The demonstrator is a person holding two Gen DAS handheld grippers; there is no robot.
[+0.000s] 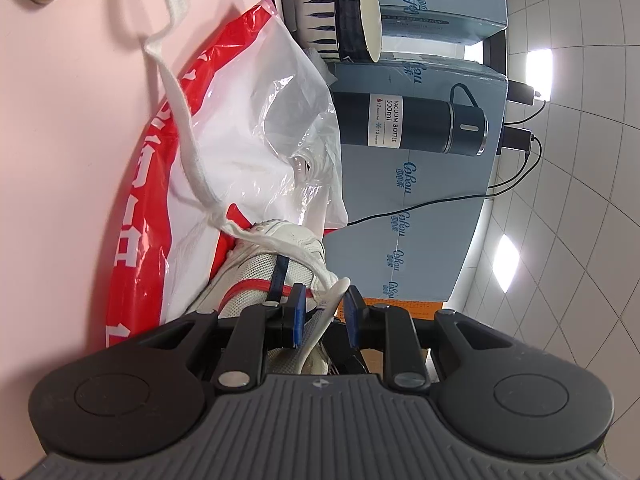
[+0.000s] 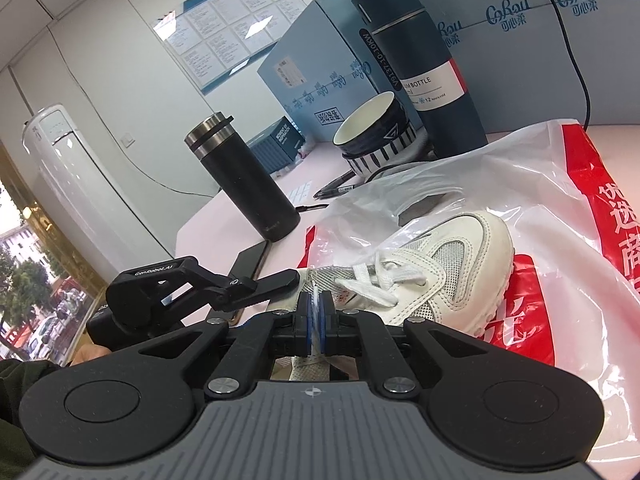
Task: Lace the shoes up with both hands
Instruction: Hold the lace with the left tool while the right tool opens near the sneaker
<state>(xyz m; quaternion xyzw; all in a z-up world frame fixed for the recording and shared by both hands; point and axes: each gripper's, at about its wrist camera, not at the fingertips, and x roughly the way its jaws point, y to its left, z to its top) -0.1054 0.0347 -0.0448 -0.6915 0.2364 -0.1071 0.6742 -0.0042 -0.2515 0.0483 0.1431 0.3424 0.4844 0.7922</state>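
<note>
A white sneaker (image 2: 448,256) lies on a plastic bag, toe pointing away to the right. My right gripper (image 2: 316,312) is shut on the end of a white lace (image 2: 376,280) just behind the shoe's tongue. In the left wrist view the shoe (image 1: 260,268) sits right at my left gripper (image 1: 326,312). Its blue pads stand a little apart, with a strip of white lace running between them. A long loose stretch of lace (image 1: 176,108) trails off over the bag. From the right wrist view one left finger (image 2: 276,280) rests at the shoe's opening.
The red-and-white plastic bag (image 2: 580,200) covers much of the pink table (image 1: 60,120). Behind it stand a black flask (image 2: 240,184), a dark blue vacuum bottle (image 2: 420,60), a striped bowl (image 2: 372,132) and blue cartons (image 2: 320,60). A phone (image 2: 250,264) lies beside the shoe.
</note>
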